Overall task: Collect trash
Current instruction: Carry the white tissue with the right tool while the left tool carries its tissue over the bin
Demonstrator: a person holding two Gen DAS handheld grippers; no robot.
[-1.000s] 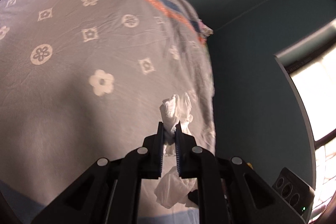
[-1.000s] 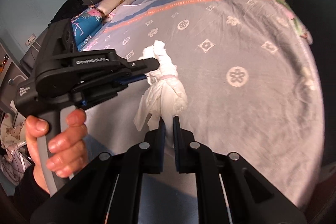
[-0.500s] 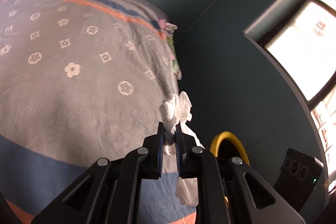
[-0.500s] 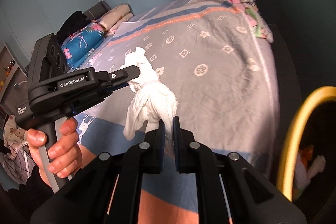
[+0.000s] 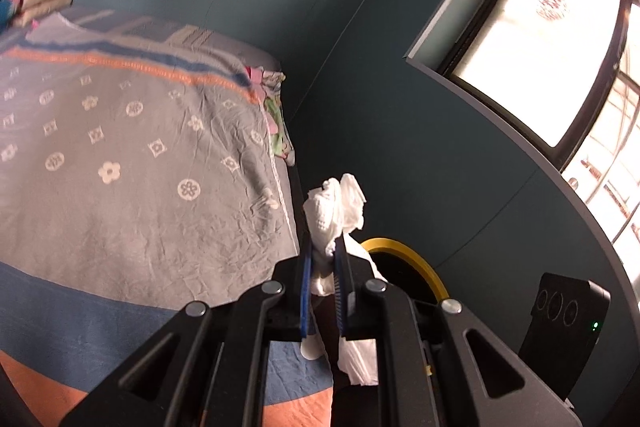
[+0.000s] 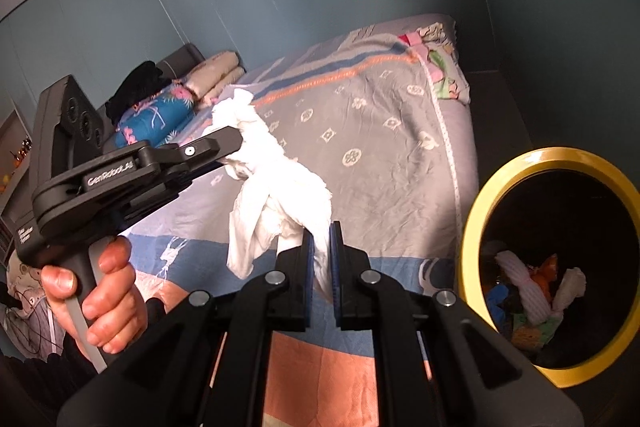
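While both claws clamp one crumpled white tissue wad (image 6: 276, 183), left gripper (image 6: 236, 141) at ten o'clock, right gripper (image 6: 319, 247) at six, above the bed (image 6: 380, 147); yellow-rimmed bin (image 6: 476, 203) at three o'clock.

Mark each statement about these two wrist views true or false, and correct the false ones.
1. Both tools grip the same white tissue wad. True: the left tool pinches one end, the right tool the other.
2. The yellow-rimmed bin is empty. False: crumpled paper and coloured scraps lie inside.
3. The tissue wad rests on the bedspread. False: it hangs in the air between the tools.
4. A bare hand holds the left tool's handle. True.
5. The bin stands at the bed's side, on the right of the right wrist view. True.
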